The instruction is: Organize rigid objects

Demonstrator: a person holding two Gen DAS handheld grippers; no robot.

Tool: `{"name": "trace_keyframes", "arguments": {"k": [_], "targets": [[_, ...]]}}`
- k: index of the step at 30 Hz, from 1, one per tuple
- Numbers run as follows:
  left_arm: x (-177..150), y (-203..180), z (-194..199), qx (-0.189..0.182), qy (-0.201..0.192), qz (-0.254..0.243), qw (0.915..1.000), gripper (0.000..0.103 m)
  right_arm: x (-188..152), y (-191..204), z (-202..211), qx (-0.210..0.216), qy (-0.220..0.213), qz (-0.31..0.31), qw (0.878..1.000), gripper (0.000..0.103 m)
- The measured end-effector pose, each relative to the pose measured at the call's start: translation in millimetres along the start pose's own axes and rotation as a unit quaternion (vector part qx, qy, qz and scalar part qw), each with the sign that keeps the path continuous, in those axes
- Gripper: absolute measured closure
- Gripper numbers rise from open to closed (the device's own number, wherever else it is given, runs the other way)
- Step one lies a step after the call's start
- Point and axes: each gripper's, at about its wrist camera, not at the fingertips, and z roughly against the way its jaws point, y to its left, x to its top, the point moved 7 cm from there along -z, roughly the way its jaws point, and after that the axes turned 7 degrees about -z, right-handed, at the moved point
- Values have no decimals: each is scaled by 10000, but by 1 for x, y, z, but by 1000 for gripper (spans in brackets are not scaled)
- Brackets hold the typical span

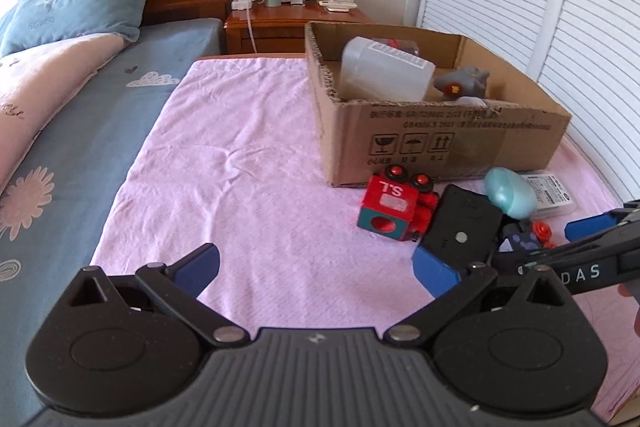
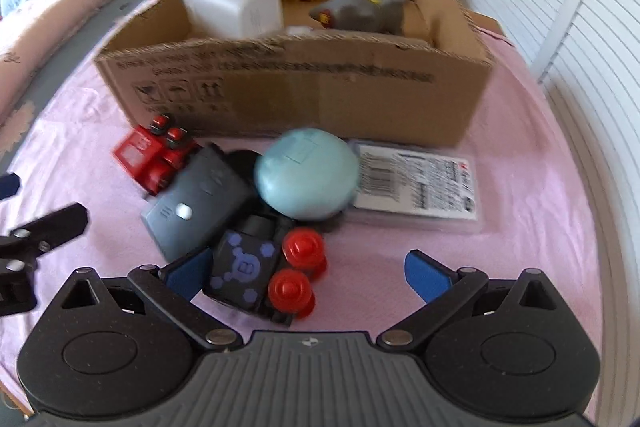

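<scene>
A cardboard box (image 1: 440, 143) (image 2: 304, 95) stands on the pink cloth and holds a white jug (image 2: 236, 5), a grey toy (image 2: 360, 13) and a bottle. In front of it lie a red toy train block (image 1: 390, 209) (image 2: 150, 157), a black flat device (image 1: 464, 231) (image 2: 196, 199), a teal egg-shaped case (image 1: 510, 197) (image 2: 306, 177), a black toy block with red wheels (image 2: 256, 275) and a flat packet (image 2: 420, 183). My right gripper (image 2: 308, 277) is open, its jaws around the black wheeled block. My left gripper (image 1: 316, 267) is open and empty, left of the pile.
The pink cloth (image 1: 240, 167) lies on a bed with blue and pink pillows at the left. A wooden nightstand (image 1: 296, 23) with a small fan stands behind. White louvred doors (image 1: 560, 7) line the right side.
</scene>
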Motion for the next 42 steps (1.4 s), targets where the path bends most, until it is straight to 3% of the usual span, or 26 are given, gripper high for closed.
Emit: {"name": "trace_keyframes", "arguments": {"k": [3, 17, 27, 29, 32, 34, 39, 42], "targets": [[0, -6, -1, -70, -5, -77, 9999, 1, -8, -12, -1, -231, -8, 67, 9997, 0], [20, -23, -30, -229, -48, -524, 9984, 1, -25, -32, 7, 120, -425, 284, 9986, 0], [31, -28, -49, -341, -95, -1150, 9927, 3, -25, -32, 8, 217, -513, 395, 9977, 0], [33, -31, -50, -362, -188, -1239, 9915, 7, -25, -33, 8, 222, -514, 402, 9976, 0], [37, -37, -52, -576, -235, -1334, 9891, 31, -25, -33, 8, 232, -510, 416, 9976, 0], [34, -41, -60, -766, -13, -1319, 9883, 47, -25, -33, 8, 235, -520, 420, 9975, 0], [30, -39, -61, -846, 58, -1060, 9907, 53, -26, -33, 9, 244, -525, 433, 9974, 0], [23, -33, -54, -714, 126, -1024, 9921, 53, -26, -33, 9, 255, -543, 449, 9972, 0]]}}
